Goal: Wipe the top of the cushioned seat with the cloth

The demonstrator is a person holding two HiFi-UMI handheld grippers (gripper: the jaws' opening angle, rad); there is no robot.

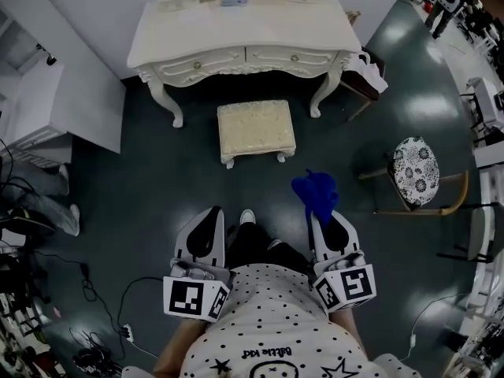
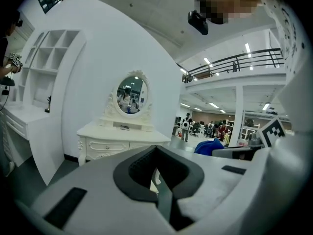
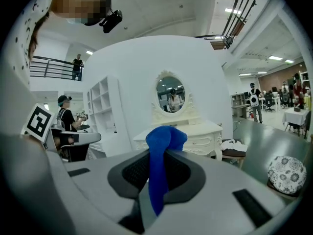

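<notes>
So far, none of the wiping has begun. The right gripper is clamped on the crumpled bright-blue cloth, a tuft of which stands up past its jaw tips. The left gripper has its jaws together with nothing between them. I am holding both close in front of my body, level with each other.

The cream, button-tufted cushioned seat stands on the dark floor well ahead of both grippers, slightly nearer the left one's line and off to the left of the right one. Its top looks bare and untouched. I judge the whole job is left: carry the cloth forward and down to the seat, then pass it over the top.

The head view alone gives me the layout, with the seat just in front of the ornate white dressing worktop. I cannot pick out the seat with any certainty in either gripper view.

The right gripper view is what confirms the grip, with the cloth pinched between the dark pads. It also shows the oval mirror dead ahead and the round floral-cushioned chair off to that gripper's right.
</notes>
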